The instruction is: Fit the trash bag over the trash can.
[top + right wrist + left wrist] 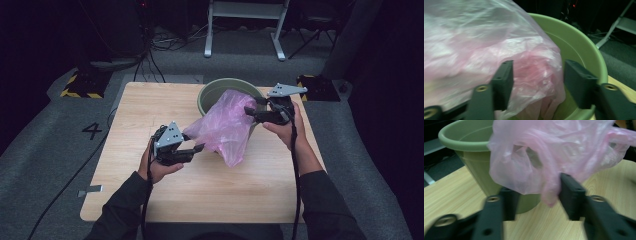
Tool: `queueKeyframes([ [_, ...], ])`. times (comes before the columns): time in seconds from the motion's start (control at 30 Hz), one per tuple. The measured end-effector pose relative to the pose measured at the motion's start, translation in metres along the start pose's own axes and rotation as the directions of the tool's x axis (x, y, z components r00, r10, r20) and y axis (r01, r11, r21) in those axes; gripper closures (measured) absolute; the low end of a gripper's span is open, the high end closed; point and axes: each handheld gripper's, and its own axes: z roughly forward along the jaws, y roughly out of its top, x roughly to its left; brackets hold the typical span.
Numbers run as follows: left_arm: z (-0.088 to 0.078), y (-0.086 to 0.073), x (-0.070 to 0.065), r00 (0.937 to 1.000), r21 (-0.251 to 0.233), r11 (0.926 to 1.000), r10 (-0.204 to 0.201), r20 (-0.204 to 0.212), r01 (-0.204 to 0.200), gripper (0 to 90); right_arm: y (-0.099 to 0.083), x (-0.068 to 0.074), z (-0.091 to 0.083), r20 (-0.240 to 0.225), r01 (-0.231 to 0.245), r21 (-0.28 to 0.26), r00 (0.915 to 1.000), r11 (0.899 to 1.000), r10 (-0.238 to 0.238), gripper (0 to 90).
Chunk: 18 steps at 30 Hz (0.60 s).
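Observation:
A crumpled pink plastic bag (227, 127) lies draped over the front rim of a green bucket (212, 90) at the far middle of the wooden table (145, 107). My left gripper (200, 147) reaches the bag's lower left edge. In the left gripper view a loose fold of the bag (544, 152) hangs between the jaws (539, 195), which stand apart beside the bucket (464, 137). My right gripper (248, 112) is at the bag's upper right, over the bucket rim (579, 50). Its jaws (537, 75) are spread, with bag (474, 50) bulging between them unpinched.
The table's near half is bare wood. On the grey floor to the left are a painted number 4 (92, 130) and cables (75, 172). A white metal frame (245, 25) stands behind the table. Yellow-and-black striped bases (80, 85) sit near both far corners.

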Motion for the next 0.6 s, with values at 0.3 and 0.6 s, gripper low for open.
queueKeyframes([
  [0.3,-0.002,0.002,-0.001,0.9998,0.005,0.9998,0.02,0.002,-0.02,66.3,-0.008,0.01,-0.04,0.006,0.037,-0.074,0.9993,0.997,-0.037,32.3],
  [0.6,0.0,0.006,-0.002,0.9998,-0.003,1.0,0.007,-0.019,-0.007,61.9,-0.022,0.052,-0.067,-0.121,0.148,-0.121,0.9792,0.982,-0.163,28.9],
])
